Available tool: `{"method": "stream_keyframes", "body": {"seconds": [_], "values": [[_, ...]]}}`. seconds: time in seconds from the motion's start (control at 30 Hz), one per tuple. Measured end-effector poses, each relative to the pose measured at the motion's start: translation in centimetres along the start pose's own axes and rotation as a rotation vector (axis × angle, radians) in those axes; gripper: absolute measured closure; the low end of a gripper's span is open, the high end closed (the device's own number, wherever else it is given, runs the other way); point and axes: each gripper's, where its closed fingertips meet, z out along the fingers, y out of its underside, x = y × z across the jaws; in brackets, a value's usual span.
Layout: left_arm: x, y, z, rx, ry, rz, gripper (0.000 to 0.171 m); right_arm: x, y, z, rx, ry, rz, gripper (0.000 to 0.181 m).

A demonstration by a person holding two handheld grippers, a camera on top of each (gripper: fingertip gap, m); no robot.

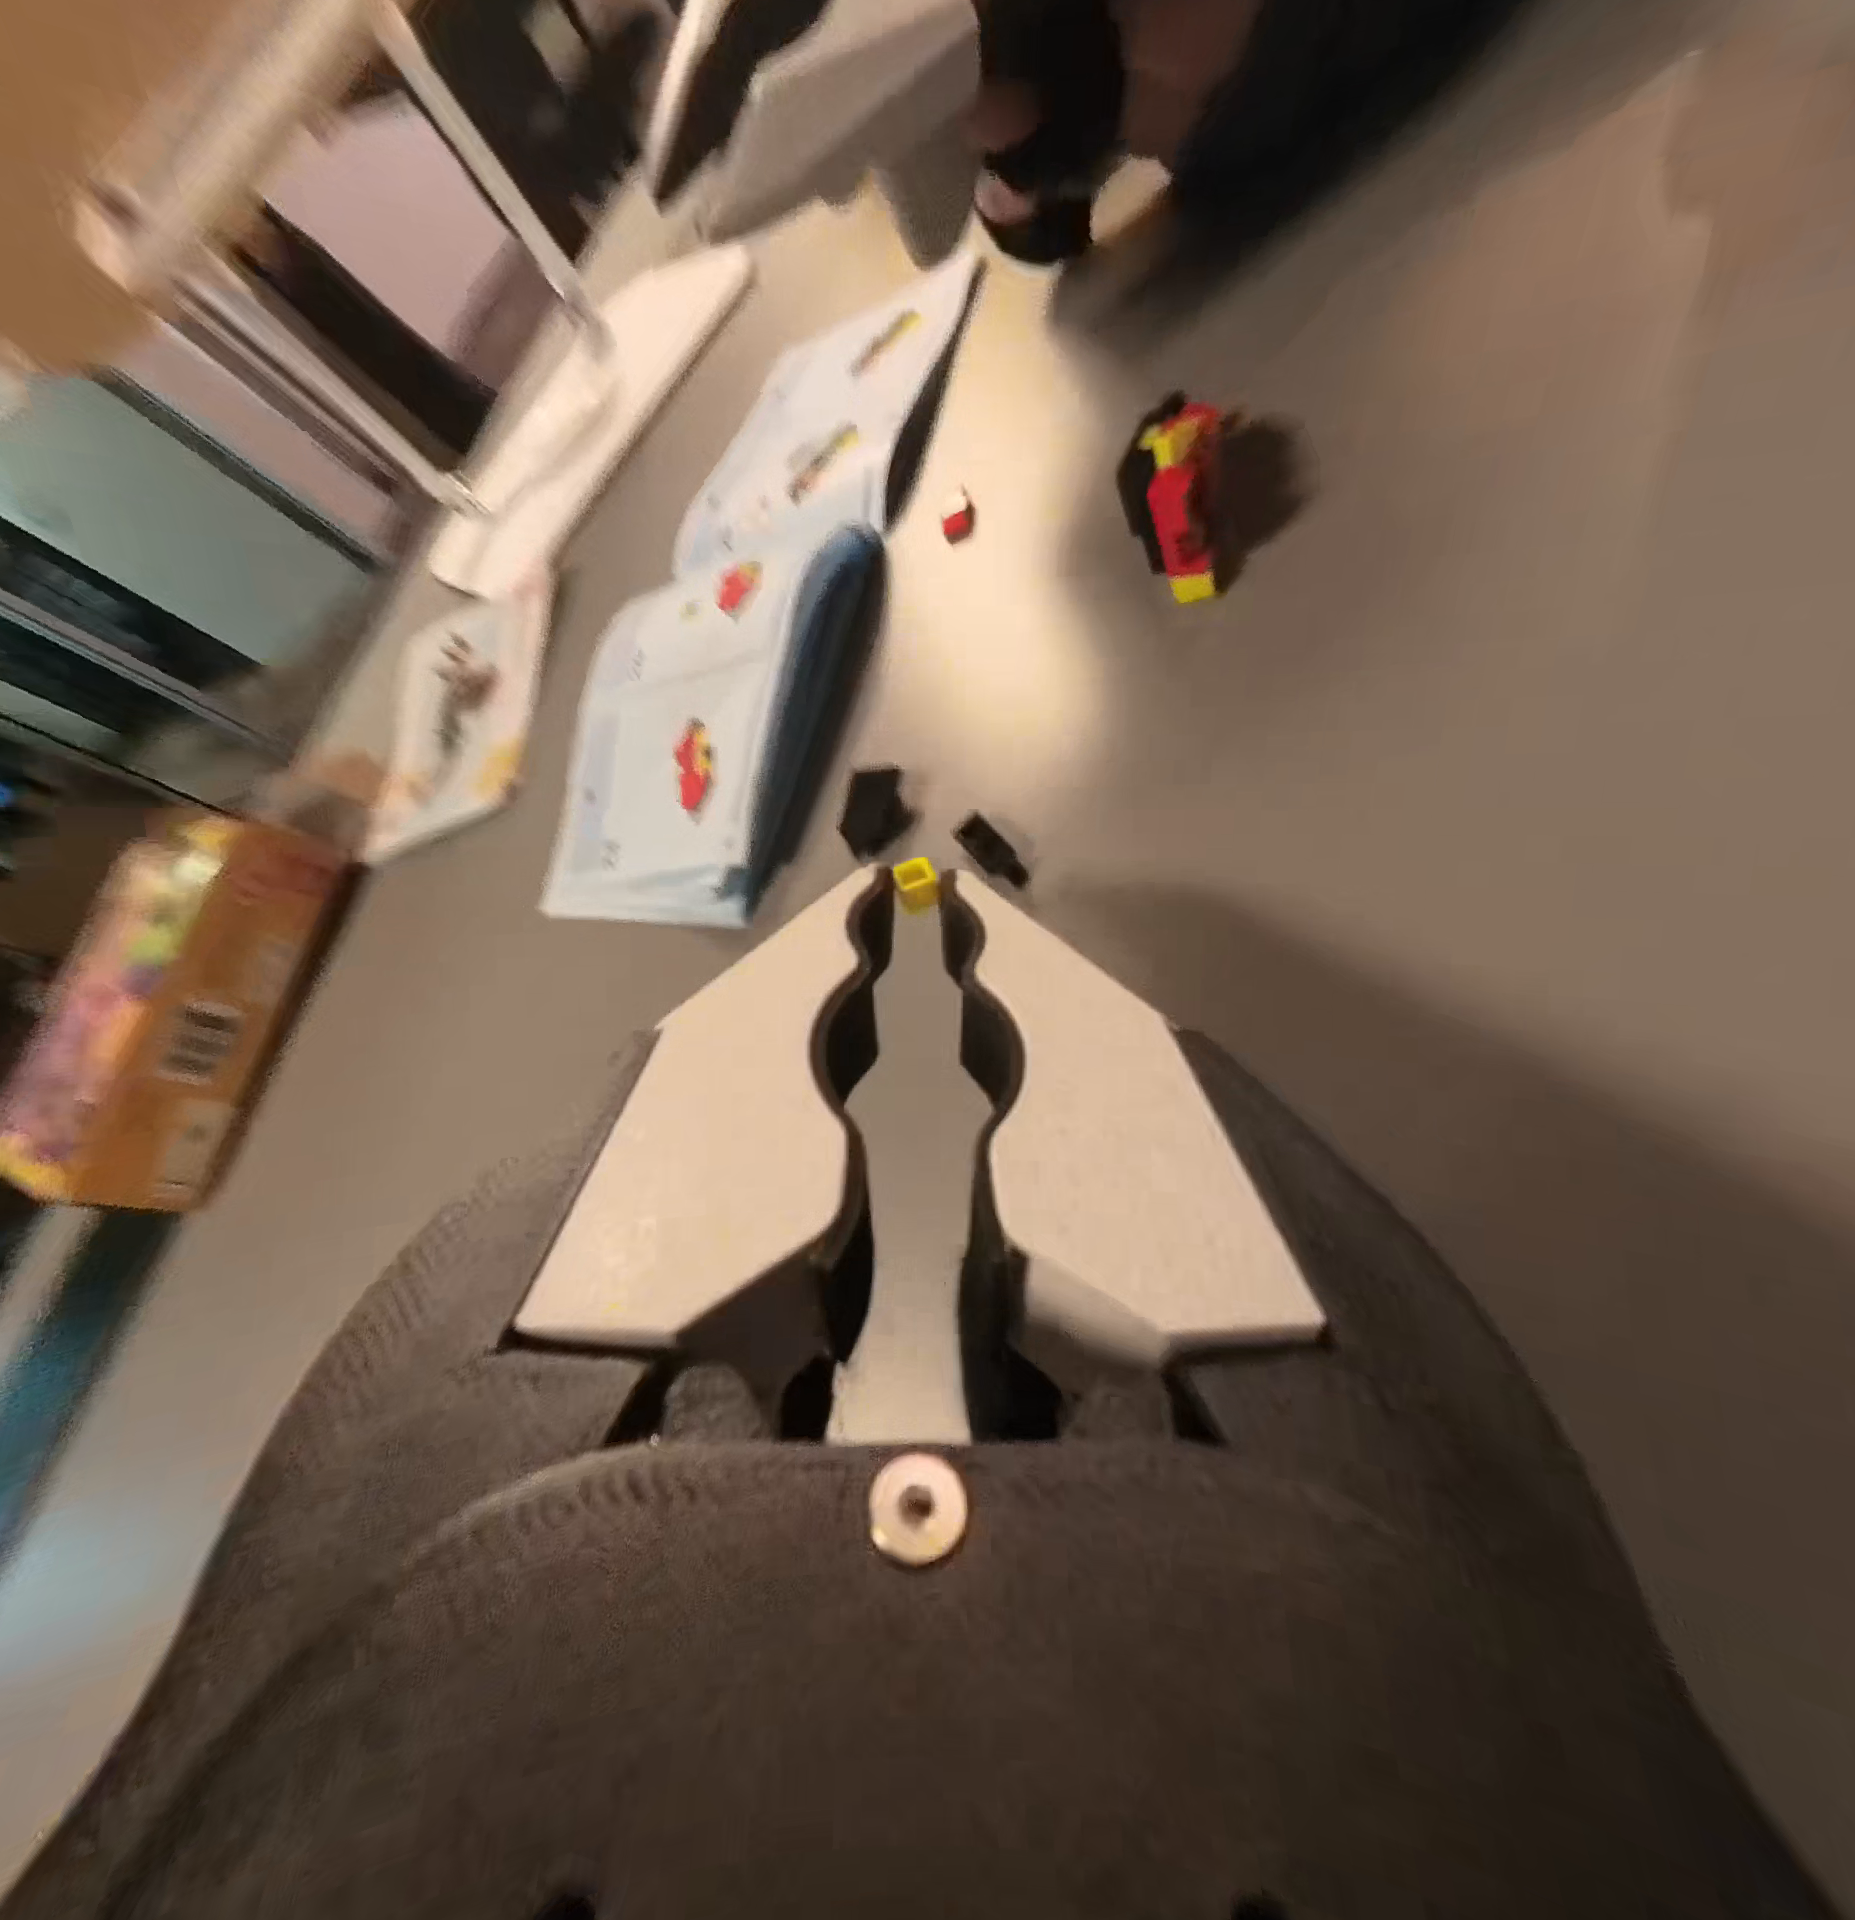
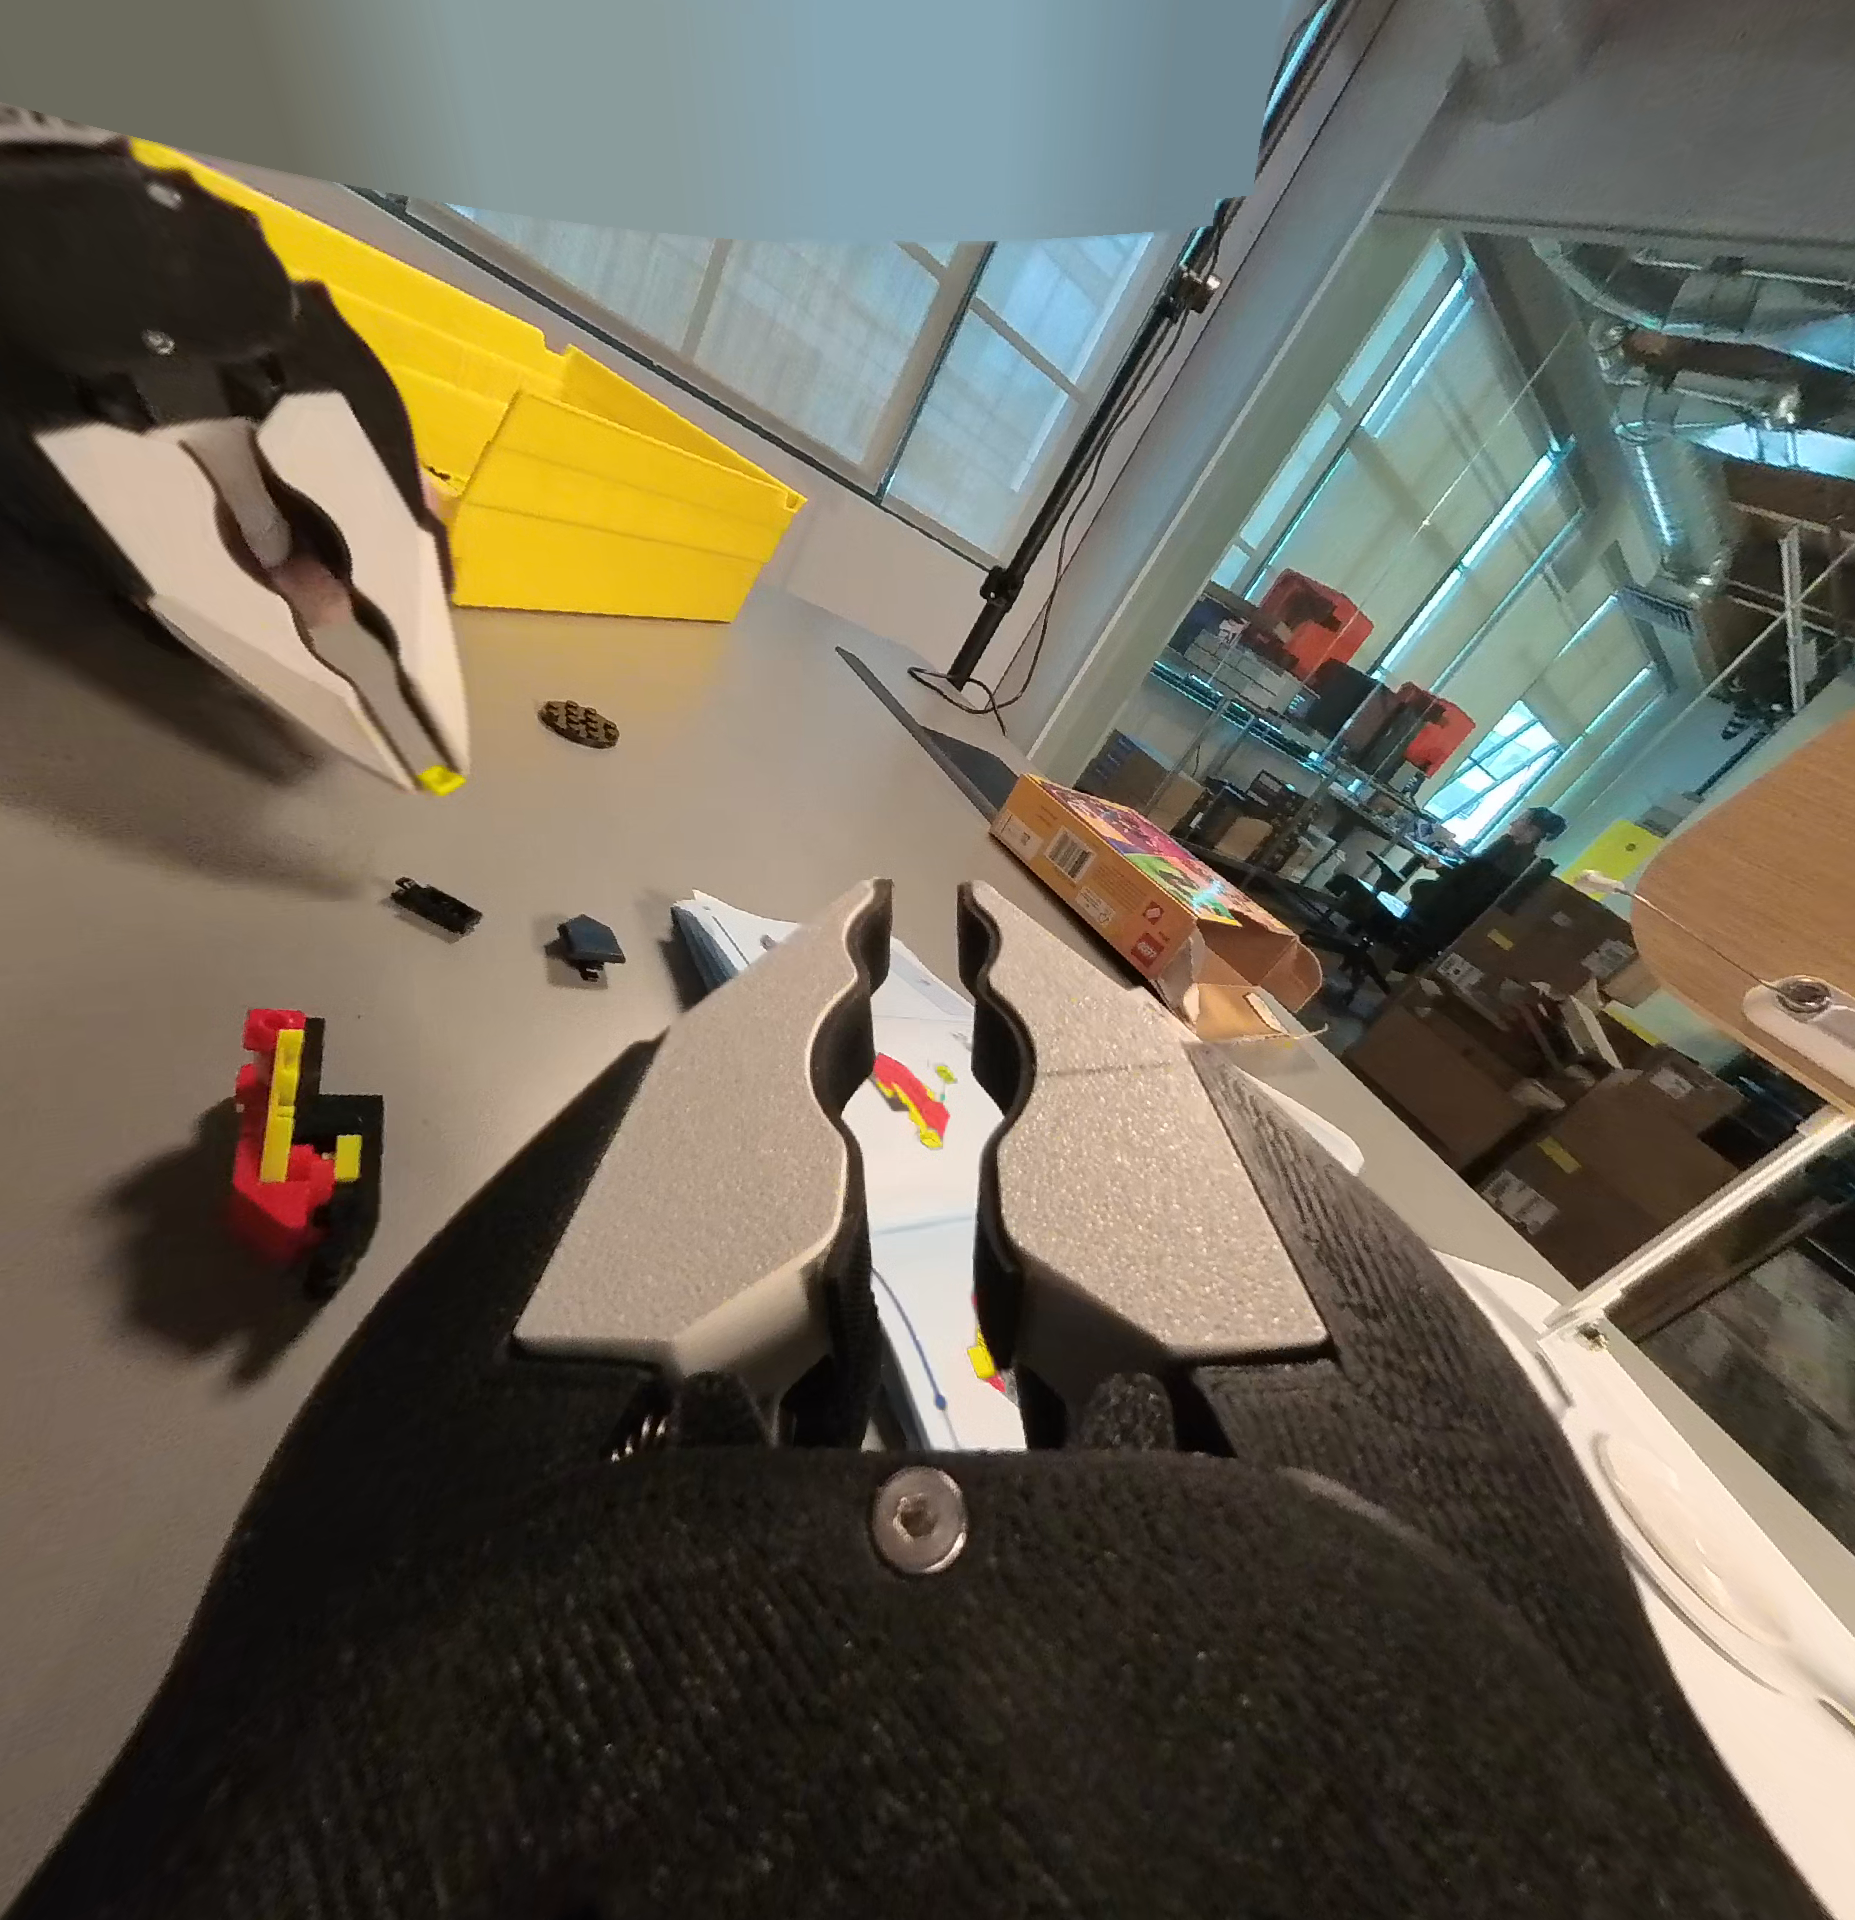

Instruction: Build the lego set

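Note:
My left gripper (image 1: 915, 878) is shut on a small yellow brick (image 1: 915, 896) and holds it above the grey table. In the right wrist view the left gripper (image 2: 429, 767) hangs at the upper left with the yellow brick (image 2: 441, 779) at its tips. The partly built red, yellow and black model (image 1: 1183, 499) stands on the table, also seen in the right wrist view (image 2: 289, 1143). My right gripper (image 2: 923, 904) is slightly open and empty, above the open instruction booklet (image 2: 918, 1049).
Two loose black pieces (image 2: 435, 906) (image 2: 585, 940) lie between the grippers, and a round black plate (image 2: 578, 722) lies farther back. A small red piece (image 1: 959, 516) lies by the booklet (image 1: 684, 717). Yellow bins (image 2: 601, 499) and an orange box (image 2: 1120, 883) are on the table. About 15 cm separates my left fingertips from my right.

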Motion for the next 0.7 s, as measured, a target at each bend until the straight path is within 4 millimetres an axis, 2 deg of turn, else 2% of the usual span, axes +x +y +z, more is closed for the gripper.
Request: {"method": "stream_keyframes", "body": {"seconds": [0.1, 0.23, 0.33, 0.43, 0.53, 0.6, 0.7], "values": [[-0.3, -1.3, 0.4, 0.065, -0.116, 0.164, 0.164, -0.8, -0.6, 0.1, 0.023, -0.040, 0.028, 0.170], [-0.2, -3.8, 0.8, 0.164, -0.194, 0.280, 0.164, -3.8, -2.3, 0.4, 0.075, -0.234, 0.161, 0.170], [0.3, -5.6, 1.0, 0.247, -0.207, 0.327, 0.164, -6.1, -2.2, 1.0, -0.033, -0.418, 0.268, 0.162], [0.8, -6.7, 1.6, 0.288, -0.199, 0.378, 0.164, -8.4, -2.9, 0.6, -0.107, -0.637, 0.494, 0.164], [1.3, -7.2, 2.3, 0.303, -0.188, 0.422, 0.164, -8.7, -3.0, 0.5, -0.140, -0.690, 0.615, 0.173], [1.5, -7.6, 2.4, 0.322, -0.186, 0.444, 0.164, -9.0, -2.3, 0.5, -0.188, -0.690, 0.575, 0.174], [1.8, -7.9, 2.3, 0.340, -0.196, 0.476, 0.164, -9.7, -2.5, 0.2, -0.199, -0.732, 0.582, 0.178]]}}
